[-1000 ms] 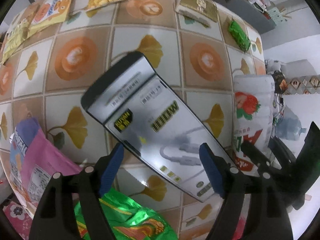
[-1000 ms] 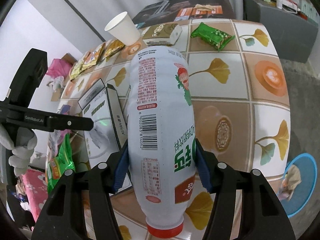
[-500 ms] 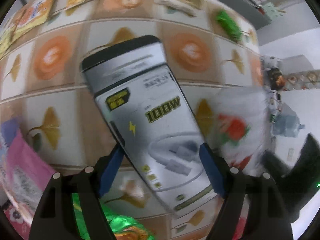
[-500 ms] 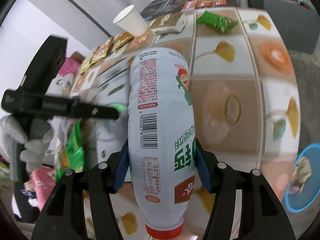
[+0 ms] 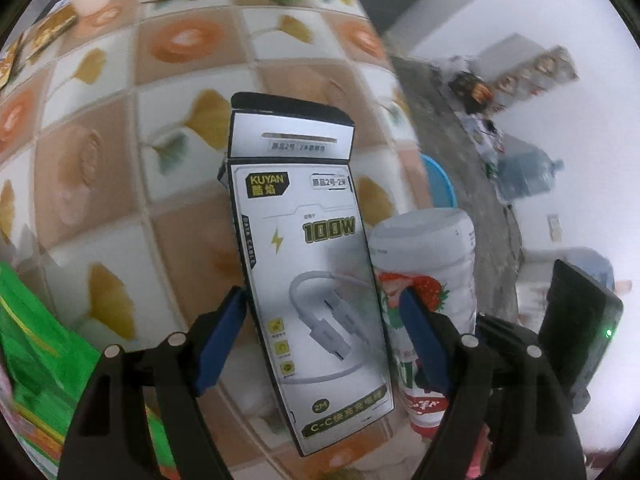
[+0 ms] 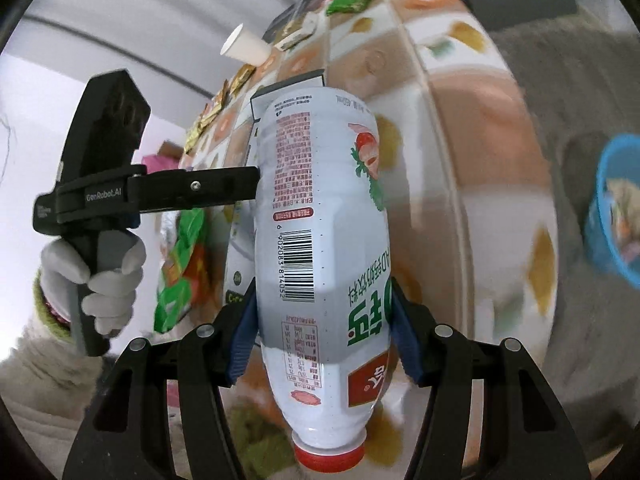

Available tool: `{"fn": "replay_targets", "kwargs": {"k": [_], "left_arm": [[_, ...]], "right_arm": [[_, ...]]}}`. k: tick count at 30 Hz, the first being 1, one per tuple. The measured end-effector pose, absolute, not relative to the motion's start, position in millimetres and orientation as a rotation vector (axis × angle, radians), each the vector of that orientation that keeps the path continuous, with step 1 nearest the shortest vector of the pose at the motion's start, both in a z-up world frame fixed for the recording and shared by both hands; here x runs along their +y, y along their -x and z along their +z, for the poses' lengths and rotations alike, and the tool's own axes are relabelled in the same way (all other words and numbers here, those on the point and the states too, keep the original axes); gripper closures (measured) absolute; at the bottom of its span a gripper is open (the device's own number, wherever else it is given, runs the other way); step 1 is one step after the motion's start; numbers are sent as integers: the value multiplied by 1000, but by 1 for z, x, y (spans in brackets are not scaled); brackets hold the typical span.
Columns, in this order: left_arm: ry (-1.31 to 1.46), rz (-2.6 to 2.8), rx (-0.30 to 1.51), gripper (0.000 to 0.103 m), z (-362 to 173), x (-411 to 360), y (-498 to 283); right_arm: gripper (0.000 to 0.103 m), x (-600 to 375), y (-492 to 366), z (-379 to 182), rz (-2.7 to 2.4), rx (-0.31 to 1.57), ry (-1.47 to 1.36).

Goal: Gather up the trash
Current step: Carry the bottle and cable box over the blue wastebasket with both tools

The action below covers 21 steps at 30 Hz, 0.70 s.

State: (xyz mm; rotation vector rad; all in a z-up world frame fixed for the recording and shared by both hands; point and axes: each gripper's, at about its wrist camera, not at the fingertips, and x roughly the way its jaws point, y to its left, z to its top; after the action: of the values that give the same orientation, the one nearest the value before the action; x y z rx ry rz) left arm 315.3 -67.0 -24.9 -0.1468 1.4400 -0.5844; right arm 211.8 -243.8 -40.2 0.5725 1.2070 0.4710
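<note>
left gripper point(image 5: 322, 330) clamped on a flat cable box point(image 5: 308, 280), pads pressing its long narrow edges near the lower half, box lifted off the bench point(image 5: 120, 184) and standing roughly upright over the tiled cloth. thin cardboard by the look of it: light, probably empty or nearly so, stiff across the face but easy to crush along the edges, with a glossy print that could slide; best held as now, across the width low on the body, away from the loose top flap. right gripper point(image 6: 322, 330) closed around the waist of a white strawberry drink bottle point(image 6: 324, 248), red cap toward the camera, base pointing away, also clear of the bench. thin plastic, likely light and springy, round and slick, so prone to twist or squirt out under a hard squeeze; the mid-body grip over the label looks sound. bottle just beside the box, past the bench's near edge. blue bin point(image 6: 616, 216) on the floor beyond that edge, already holding scraps, judged the drop point for both. more wrappers and a paper cup point(image 6: 244, 46) left toward the far edge.
</note>
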Motion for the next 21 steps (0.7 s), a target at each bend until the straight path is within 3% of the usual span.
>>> {"fn": "replay_targets", "kwargs": {"k": [6,21], "left_arm": [[119,-500,1310,24,-30,-78,-275],[47,-362,1164,20,-39,-99,-257]], "right_arm": [[47,-271,-173,-30,281,1103,-601],[47,-281,-166,-35,228,1121,-544]]}}
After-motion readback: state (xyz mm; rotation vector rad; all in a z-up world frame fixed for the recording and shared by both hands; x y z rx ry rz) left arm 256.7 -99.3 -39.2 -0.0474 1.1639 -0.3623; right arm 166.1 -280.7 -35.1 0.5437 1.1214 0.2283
